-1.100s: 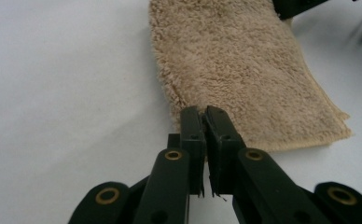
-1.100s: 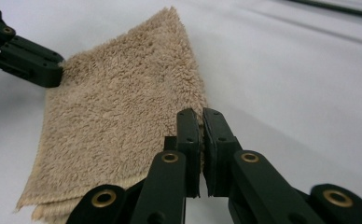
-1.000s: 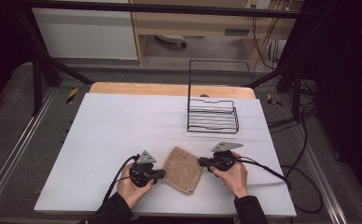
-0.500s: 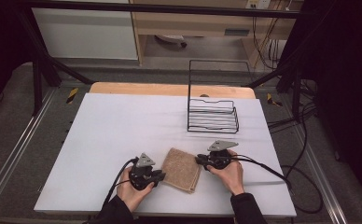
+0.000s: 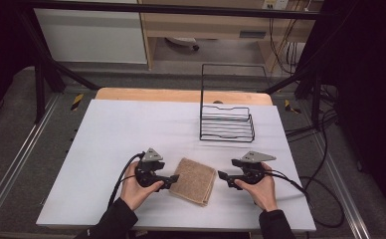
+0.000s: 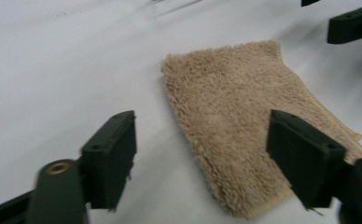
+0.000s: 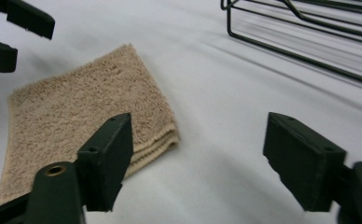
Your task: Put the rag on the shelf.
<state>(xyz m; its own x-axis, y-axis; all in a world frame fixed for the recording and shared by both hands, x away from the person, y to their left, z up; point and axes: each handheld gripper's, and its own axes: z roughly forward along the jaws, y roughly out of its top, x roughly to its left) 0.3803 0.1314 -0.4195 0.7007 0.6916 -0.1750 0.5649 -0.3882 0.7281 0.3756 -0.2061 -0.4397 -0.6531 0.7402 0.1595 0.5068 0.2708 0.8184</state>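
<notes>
- Left claw (image 5: 173, 178), high view: jaws apart, at the left edge of a folded tan towel (image 5: 194, 180) lying at the near middle of the white table (image 5: 131, 124). Right claw (image 5: 222, 176) sits just right of the towel, jaws apart, gripping nothing. A black wire rack (image 5: 227, 122) stands farther back, right of centre.
- Left gripper view: left claw (image 6: 202, 158) spread wide over the towel (image 6: 235, 116); one jaw hangs above its fringe edge, the other over bare table (image 6: 53, 70).
- Right gripper view: right claw (image 7: 198, 158) wide open; the towel (image 7: 86, 112) lies at left, its folded corner between the jaws; the wire rack (image 7: 305, 37) is far right.
</notes>
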